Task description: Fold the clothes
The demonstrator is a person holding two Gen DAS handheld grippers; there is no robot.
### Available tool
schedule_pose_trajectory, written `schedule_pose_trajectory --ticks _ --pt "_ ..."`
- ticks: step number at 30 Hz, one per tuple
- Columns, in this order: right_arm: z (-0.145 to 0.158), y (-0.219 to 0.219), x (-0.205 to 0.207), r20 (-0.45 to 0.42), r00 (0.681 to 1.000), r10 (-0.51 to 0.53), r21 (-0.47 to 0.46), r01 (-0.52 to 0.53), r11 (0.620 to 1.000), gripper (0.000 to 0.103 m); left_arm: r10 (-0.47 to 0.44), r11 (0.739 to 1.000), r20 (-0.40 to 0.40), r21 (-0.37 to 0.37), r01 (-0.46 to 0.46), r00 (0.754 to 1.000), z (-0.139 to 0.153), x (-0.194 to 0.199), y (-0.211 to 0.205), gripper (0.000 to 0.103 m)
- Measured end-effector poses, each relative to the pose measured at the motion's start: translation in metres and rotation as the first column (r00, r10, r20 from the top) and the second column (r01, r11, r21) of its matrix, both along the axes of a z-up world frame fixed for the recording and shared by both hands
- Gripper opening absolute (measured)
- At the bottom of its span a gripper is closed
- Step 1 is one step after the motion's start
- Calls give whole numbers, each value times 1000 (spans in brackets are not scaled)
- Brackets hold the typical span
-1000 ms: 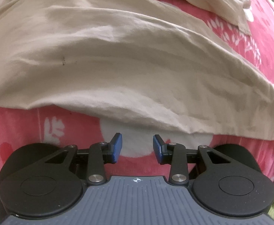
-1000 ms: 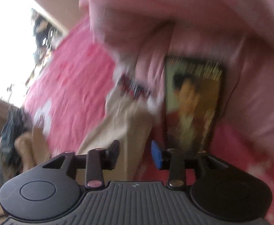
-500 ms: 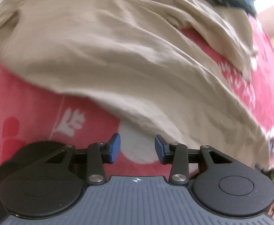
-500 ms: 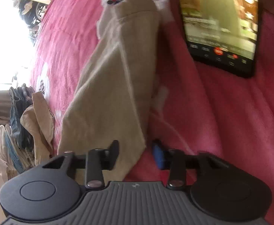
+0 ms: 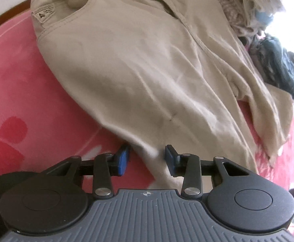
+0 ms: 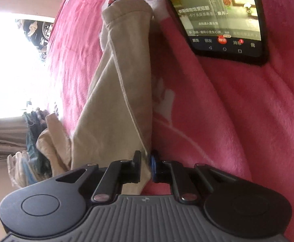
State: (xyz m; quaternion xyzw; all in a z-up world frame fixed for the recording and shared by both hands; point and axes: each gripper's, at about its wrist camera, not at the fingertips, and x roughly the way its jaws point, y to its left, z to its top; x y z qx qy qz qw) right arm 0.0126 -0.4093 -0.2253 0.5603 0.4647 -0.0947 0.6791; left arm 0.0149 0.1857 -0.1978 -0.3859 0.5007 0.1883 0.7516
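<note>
The khaki trousers [image 5: 147, 64] lie spread on the pink blanket [image 5: 16, 92] straight ahead of my left gripper [image 5: 146, 158], waistband and a small sewn label [image 5: 43, 14] at the far end, up and to my left. A lower edge of the cloth runs down between my left fingers [image 5: 122, 158], whose blue pads stand well apart on either side of it; the fabric passes through the gap, but the pads are not pressed onto it. Beyond the trousers, far ahead and to the right of this gripper, sits a heap of other clothes [image 5: 267, 32], pale knits on top and dark garments below. From my right gripper [image 6: 147, 162] I see one trouser leg [image 6: 116, 100] stretching away from me over the blanket [image 6: 237, 121], its hemmed cuff [image 6: 126, 12] at the far end. My right fingers [image 6: 137, 165] are drawn close together with the near edge of that leg pinched between the pads, so this gripper holds the trousers. Ahead and to the right of it a phone [image 6: 223, 20] lies on the blanket with its screen lit, showing an app with text and a row of icons. To the left, past the leg, more clothes [image 6: 34, 145] are piled near a very bright, washed-out area.
</note>
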Motion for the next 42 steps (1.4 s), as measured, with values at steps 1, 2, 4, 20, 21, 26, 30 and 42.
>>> schedule_pose_trajectory --ticks 1,2,4,20,21,26,30,42 --pt "2 1 1 7 1000 -2 -9 2 1000 4 -6 1000 -2 17 6 1000 0 1 -2 23" --pt "6 3 1 15 1000 -3 -18 4 1000 3 -13 999 -5 34 13 1000 2 2 -4 19" --pt "26 0 -8 41 999 18 -46 -16 999 3 -28 998 -7 64 28 1000 8 3 -5 7" --pt "27 -14 -60 -159 983 88 -66 -99 993 21 -155 982 -174 82 171 972 30 -5 5 2" --pt "34 -13 -60 -163 981 107 -103 -125 987 26 -175 976 -187 99 196 967 27 -3 2 3" --pt "68 -7 -61 -194 961 199 -284 -249 926 37 -290 934 -245 140 329 925 29 -1 -7 15" --pt "96 -2 -62 -231 936 265 -417 -341 843 31 -353 909 -267 127 396 897 43 -13 -2 22" --pt "68 60 0 -304 831 466 -654 -538 532 19 -443 863 -128 206 461 887 67 11 -22 23"
